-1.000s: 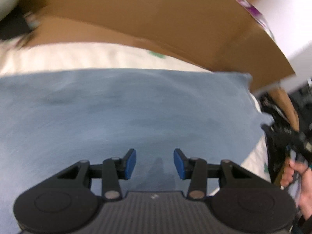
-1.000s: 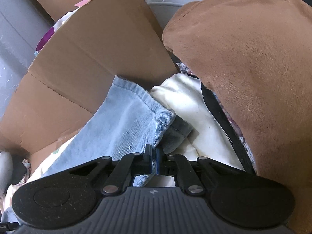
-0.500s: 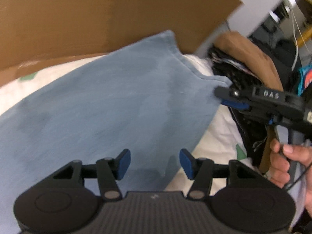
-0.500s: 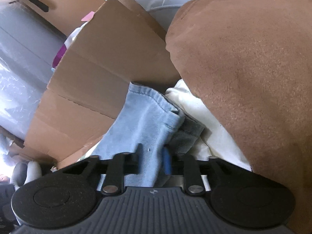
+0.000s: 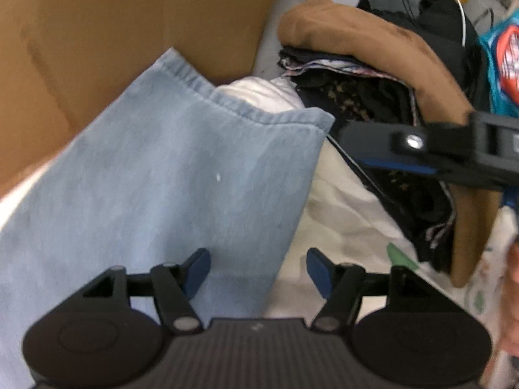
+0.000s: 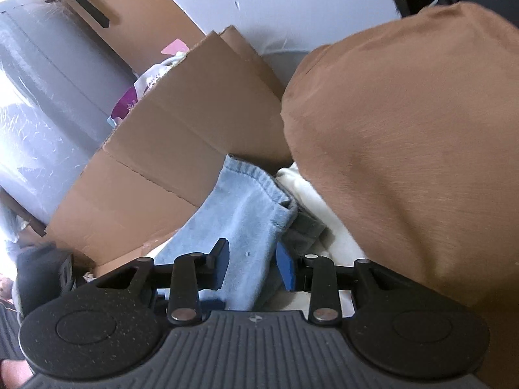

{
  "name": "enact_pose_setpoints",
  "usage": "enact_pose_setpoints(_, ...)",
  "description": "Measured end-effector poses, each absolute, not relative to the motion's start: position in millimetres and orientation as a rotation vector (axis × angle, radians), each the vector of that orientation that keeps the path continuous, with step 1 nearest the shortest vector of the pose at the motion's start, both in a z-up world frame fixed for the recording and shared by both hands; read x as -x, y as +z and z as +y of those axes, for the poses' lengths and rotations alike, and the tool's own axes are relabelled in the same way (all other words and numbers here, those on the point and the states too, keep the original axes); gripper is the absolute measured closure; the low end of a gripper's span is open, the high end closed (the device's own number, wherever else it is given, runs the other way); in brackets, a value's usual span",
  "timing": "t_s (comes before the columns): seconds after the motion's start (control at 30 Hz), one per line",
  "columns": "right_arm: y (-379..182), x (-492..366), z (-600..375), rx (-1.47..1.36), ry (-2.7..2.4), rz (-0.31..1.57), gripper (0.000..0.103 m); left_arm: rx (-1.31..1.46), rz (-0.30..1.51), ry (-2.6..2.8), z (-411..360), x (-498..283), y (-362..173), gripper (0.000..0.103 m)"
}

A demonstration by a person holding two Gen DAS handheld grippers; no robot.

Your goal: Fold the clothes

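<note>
Light blue jeans [image 5: 194, 178] lie flat on a cream sheet [image 5: 340, 214], their hemmed end toward the cardboard. My left gripper [image 5: 256, 259] hovers over the jeans' right edge. Its jaws are opening and grip nothing. In the right wrist view the jeans' hem end [image 6: 246, 214] runs between the blue pads of my right gripper [image 6: 252, 253]. Those jaws are opening too, and the pads stand off the cloth. The right gripper [image 5: 353, 149] also shows in the left wrist view, just right of the hem corner.
A cardboard box flap [image 5: 113, 32] stands behind the jeans. To the right a brown garment [image 6: 405, 129] tops a stack of dark folded clothes [image 5: 373, 97]. A plastic-wrapped grey bulk [image 6: 48, 97] fills the far left. A hand [image 5: 511, 291] shows at the right edge.
The left gripper swept right along the jeans to the hem end and its jaws widened. The right gripper let go of the hem corner and drew back a little.
</note>
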State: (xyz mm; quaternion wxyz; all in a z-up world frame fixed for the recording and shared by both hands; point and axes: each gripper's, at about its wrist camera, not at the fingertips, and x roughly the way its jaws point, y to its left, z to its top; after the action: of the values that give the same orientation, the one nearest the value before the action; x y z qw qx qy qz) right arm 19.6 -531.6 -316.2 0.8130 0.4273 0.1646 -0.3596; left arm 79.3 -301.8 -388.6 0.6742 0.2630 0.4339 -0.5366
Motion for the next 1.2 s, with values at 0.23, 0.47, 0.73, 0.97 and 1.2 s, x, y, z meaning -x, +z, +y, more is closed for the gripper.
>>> enact_pose_setpoints(0.23, -302, -2, -517, -0.839, -0.851, 0.326, 0.065, -0.601, 0.805, -1.231, -306, -64, -377, 0.064)
enact_pose_setpoints(0.47, -304, -13, -519, -0.756, -0.854, 0.381, 0.084, -0.5, 0.845, -1.242, -310, -87, -362, 0.099)
enact_pose_setpoints(0.73, -322, -44, -530, -0.72, -0.81, 0.46, 0.084, -0.371, 0.906, -1.255, -302, -111, -348, 0.1)
enact_pose_setpoints(0.97, -329, -72, -547, -0.661, -0.789, 0.481, 0.083, -0.323, 0.914, -1.253, -298, -127, -336, 0.1)
enact_pose_setpoints(1.2, -350, -85, -545, -0.612, -0.82, 0.649, 0.08, -0.328, 0.923, -1.269, -301, -131, -333, 0.1)
